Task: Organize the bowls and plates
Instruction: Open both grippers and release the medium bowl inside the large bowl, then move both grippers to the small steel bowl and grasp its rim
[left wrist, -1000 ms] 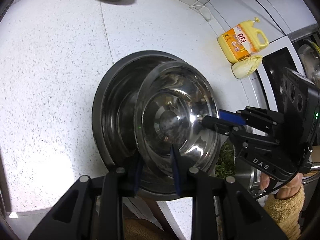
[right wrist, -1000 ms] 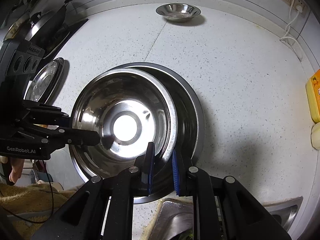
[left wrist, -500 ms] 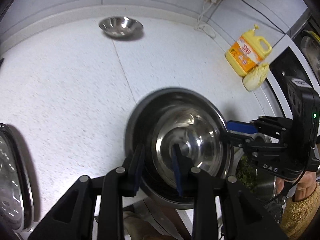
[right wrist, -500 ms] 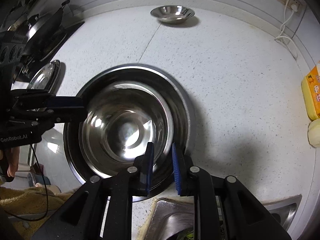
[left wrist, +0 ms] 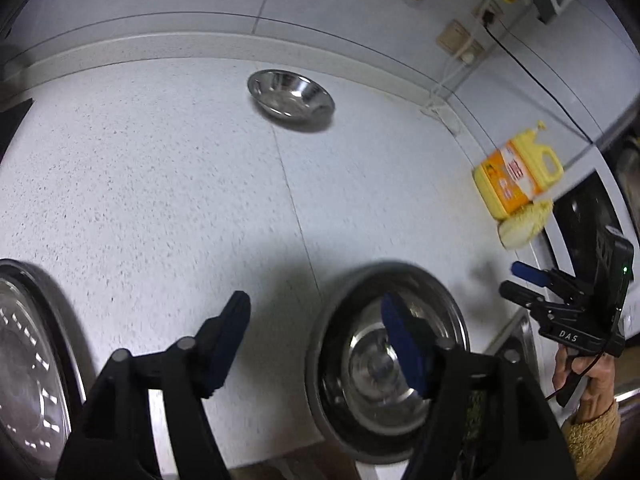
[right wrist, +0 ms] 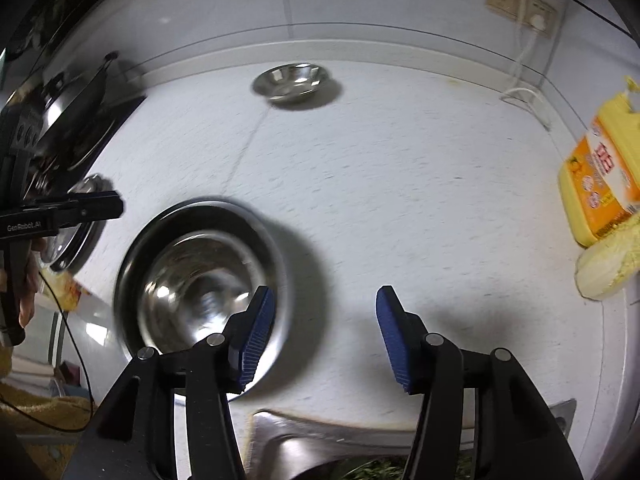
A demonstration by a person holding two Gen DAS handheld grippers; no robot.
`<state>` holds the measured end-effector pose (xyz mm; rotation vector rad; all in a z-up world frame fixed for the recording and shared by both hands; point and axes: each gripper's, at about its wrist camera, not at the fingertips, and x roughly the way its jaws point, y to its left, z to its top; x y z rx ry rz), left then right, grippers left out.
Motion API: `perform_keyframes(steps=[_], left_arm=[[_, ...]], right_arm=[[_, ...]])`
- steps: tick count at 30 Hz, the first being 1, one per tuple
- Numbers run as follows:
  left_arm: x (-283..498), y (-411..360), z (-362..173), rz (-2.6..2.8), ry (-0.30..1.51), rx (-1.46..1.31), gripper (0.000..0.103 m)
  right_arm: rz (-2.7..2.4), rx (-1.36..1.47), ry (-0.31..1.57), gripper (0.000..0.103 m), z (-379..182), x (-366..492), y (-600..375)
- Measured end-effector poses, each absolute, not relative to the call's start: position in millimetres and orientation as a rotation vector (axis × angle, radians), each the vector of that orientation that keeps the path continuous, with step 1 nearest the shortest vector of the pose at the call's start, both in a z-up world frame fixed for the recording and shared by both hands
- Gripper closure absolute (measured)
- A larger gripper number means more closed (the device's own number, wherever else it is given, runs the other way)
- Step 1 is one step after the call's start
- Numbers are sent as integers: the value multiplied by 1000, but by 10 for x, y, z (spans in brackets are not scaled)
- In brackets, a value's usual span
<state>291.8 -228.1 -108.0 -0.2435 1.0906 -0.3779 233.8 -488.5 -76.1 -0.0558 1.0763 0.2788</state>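
Observation:
A steel bowl [right wrist: 196, 284] sits nested inside a larger steel basin [right wrist: 268, 240] on the white speckled counter; both show in the left wrist view, bowl [left wrist: 372, 372] and basin [left wrist: 328, 328]. My left gripper [left wrist: 316, 320] is open and empty, above the counter just left of the basin. My right gripper [right wrist: 324, 312] is open and empty, just right of the basin. A small steel bowl [left wrist: 290, 94] stands at the back near the wall, also in the right wrist view [right wrist: 294, 80]. A steel plate [left wrist: 24, 380] lies at the left.
A yellow detergent jug [right wrist: 604, 172] and a piece of cabbage [right wrist: 608, 268] stand at the right. A stove with a pan [right wrist: 76, 108] is at the left. A sink [right wrist: 320, 440] with greens lies at the front edge. Wall sockets and cords [right wrist: 528, 12] are at the back.
Both grippers let go of the steel bowl, opened wide and drew back and up. The bowl now rests nested in the basin.

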Motion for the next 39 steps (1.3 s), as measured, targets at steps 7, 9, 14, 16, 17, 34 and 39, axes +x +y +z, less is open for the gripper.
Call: perform_keyframes(steps=[7, 9, 14, 16, 17, 34, 39], left_arm=[[3522, -2217, -1233, -330, 1117, -306, 35], [3706, -2190, -1273, -325, 1129, -328, 35], [4305, -2150, -1410, -290, 1144, -379, 35], [4510, -2130, -1459, -274, 1137, -398, 35], [4608, -2122, -1482, -264, 1132, -411, 35], [5724, -2121, -1777, -173, 1106, -425, 35], [5816, -2222, -1771, -203, 1128, -414, 35]], right_arm=[[189, -17, 1031, 41, -716, 2853, -5318], [173, -8, 1029, 41, -734, 3040, -5397], [137, -24, 1027, 41, -848, 3573, -5483], [128, -28, 1026, 41, -909, 3808, -5502], [115, -37, 1023, 41, -948, 3942, -5506], [444, 30, 1015, 41, -1334, 5180, -4497], [501, 18, 1061, 55, -1462, 5319, -4243]])
